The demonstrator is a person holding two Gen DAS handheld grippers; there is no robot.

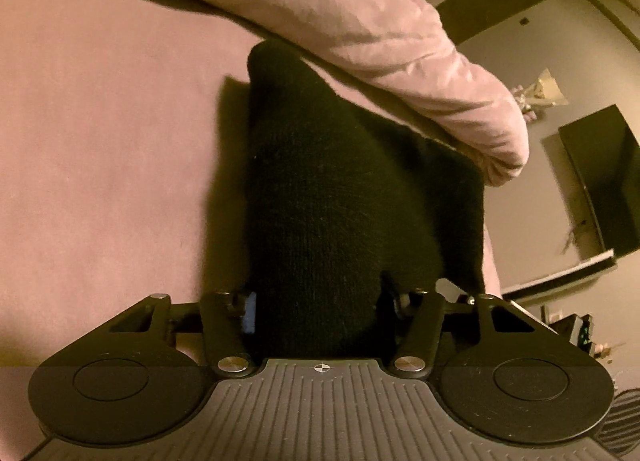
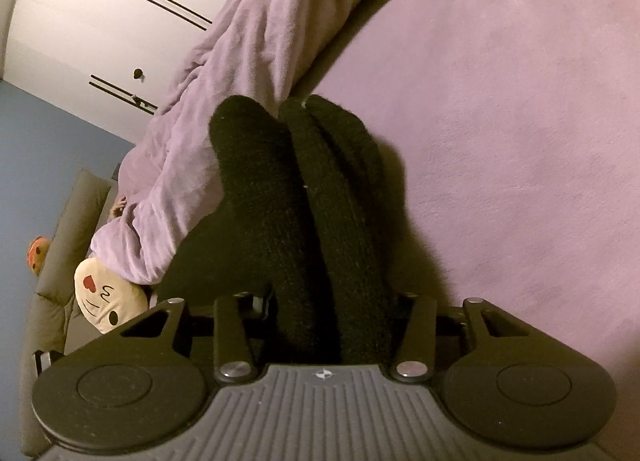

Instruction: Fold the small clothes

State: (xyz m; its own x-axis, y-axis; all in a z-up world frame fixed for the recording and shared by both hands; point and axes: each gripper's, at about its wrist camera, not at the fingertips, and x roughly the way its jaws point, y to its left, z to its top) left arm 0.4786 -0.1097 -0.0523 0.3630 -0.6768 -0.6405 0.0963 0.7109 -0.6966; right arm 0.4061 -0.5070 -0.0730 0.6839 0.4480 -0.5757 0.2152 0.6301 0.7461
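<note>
Black knit garment [image 1: 320, 201] on bed [image 1: 100, 141], pinched by left gripper [image 1: 316, 305] and right gripper [image 2: 332, 313] fingers at 6 o'clock

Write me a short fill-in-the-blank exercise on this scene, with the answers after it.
1. The socks between the jaws of the right gripper are ____ in colour.
2. They lie on a ____ bed sheet.
3. The cushion beside the rumpled blanket shows a cartoon ____.

Answers: black; purple; face
</note>
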